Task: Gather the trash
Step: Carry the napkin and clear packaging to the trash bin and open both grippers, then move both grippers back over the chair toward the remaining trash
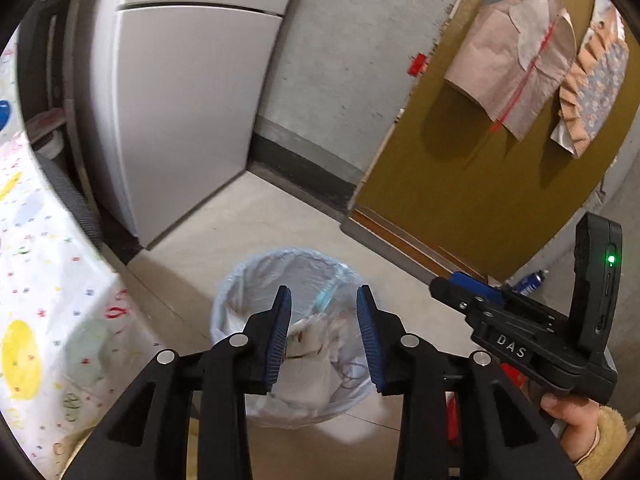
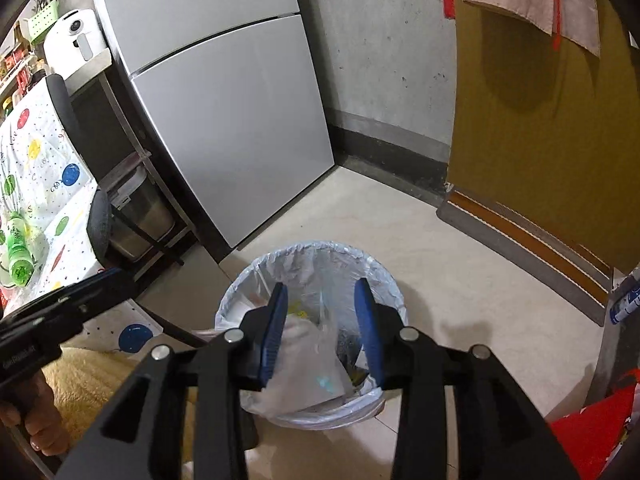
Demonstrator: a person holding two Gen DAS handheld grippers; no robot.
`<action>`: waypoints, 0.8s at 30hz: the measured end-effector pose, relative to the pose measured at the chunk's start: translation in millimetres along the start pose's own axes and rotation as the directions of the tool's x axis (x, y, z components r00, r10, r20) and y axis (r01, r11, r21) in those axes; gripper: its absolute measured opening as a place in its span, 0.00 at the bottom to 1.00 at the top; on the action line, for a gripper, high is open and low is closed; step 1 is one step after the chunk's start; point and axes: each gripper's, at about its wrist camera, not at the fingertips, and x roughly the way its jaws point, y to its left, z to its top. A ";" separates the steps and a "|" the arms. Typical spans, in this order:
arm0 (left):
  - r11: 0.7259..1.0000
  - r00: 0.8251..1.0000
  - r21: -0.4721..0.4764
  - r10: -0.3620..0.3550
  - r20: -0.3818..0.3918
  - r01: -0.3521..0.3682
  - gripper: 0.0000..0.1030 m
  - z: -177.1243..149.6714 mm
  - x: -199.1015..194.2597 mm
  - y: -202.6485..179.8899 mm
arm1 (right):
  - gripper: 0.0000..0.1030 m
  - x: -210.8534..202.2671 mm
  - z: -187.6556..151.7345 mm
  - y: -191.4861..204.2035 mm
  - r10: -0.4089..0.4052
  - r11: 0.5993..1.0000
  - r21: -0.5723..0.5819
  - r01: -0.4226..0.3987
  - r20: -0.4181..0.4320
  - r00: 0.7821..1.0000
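Note:
A round trash bin (image 1: 296, 251) lined with a thin pale plastic bag stands on the floor. My left gripper (image 1: 324, 290) hovers over it, open, with nothing pinched between its blue pads (image 1: 280, 332). Below lies crumpled white paper (image 1: 310, 342). In the right wrist view the same bin (image 2: 320, 245) sits under my right gripper (image 2: 322, 284), also open. A loose clear plastic bag (image 2: 320, 364) hangs in the gap beside the left pad and sags into the bin; the pads do not squeeze it. The right tool's black housing (image 1: 520, 332) shows beside the bin, held by a hand (image 1: 576, 420).
A grey fridge (image 2: 240, 120) stands behind the bin, and an olive door (image 1: 480, 184) with hanging cloths is to the right. A table with a dotted cloth (image 2: 40, 152) and a green bottle (image 2: 18, 248) is at the left. A spray can (image 1: 530, 282) stands near the door.

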 end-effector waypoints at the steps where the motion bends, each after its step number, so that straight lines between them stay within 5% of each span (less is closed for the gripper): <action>1: 1.000 1.000 -0.009 0.010 0.008 -0.010 0.35 0.6 -4.0 3.3 | 0.34 -0.5 0.9 1.2 -0.001 1.000 -0.003 0.001 0.002 1.000; 8: 0.989 0.986 -0.056 0.140 0.086 -0.136 0.35 -2.2 -54.5 32.5 | 0.34 -34.6 16.1 20.6 0.018 0.999 -0.035 -0.015 0.093 0.995; 12: 0.967 0.962 -0.092 0.247 0.112 -0.238 0.35 -10.9 -93.9 52.8 | 0.34 -60.5 26.6 53.3 0.094 0.992 -0.095 -0.080 0.153 0.984; 18: 0.913 0.910 -0.187 0.391 0.138 -0.363 0.35 -36.5 -160.9 89.1 | 0.34 -77.9 30.8 132.8 0.267 0.933 -0.284 -0.221 0.136 0.954; 24: 0.836 0.853 -0.314 0.506 0.126 -0.449 0.35 -66.1 -221.1 128.0 | 0.34 -71.0 24.4 220.1 0.386 0.844 -0.412 -0.345 0.019 0.922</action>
